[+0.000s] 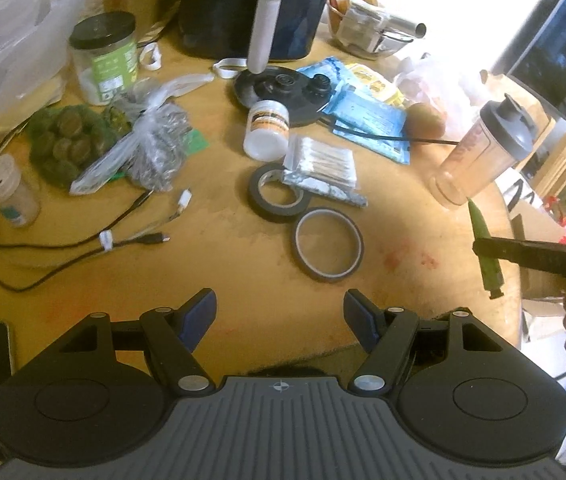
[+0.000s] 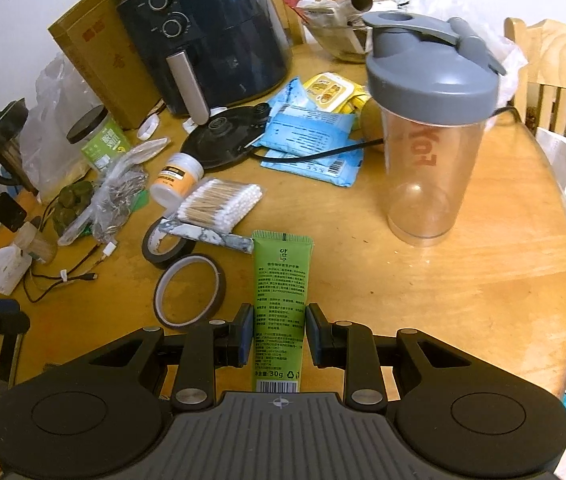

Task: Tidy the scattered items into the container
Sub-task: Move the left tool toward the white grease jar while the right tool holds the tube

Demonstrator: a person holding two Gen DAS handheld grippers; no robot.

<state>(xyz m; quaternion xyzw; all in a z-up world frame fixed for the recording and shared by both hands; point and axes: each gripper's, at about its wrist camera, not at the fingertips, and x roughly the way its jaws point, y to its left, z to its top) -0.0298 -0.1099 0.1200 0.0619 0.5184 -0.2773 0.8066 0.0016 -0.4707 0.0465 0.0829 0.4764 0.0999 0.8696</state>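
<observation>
- Hovering my left gripper (image 1: pixel 280 316) over the tabletop's (image 1: pixel 211 264) bare near edge, jaws spread, holding nothing; the tape rings (image 1: pixel 325 242) lie just ahead as likely next picks. My right gripper enters at the right edge, carrying the tube.
- Right wrist view: right gripper (image 2: pixel 279 334) clenched on the green tube (image 2: pixel 281 300) mid-body, seemingly for carrying. I see no obvious container; the shaker bottle (image 2: pixel 429 128) is lidded.

Right hand-held gripper (image 2: pixel 279 334) clamps a green tube (image 2: pixel 282 304) above the worktop (image 2: pixel 463 280), shaker bottle (image 2: pixel 429 132) standing just ahead, tape rolls (image 2: pixel 189 290) left.
</observation>
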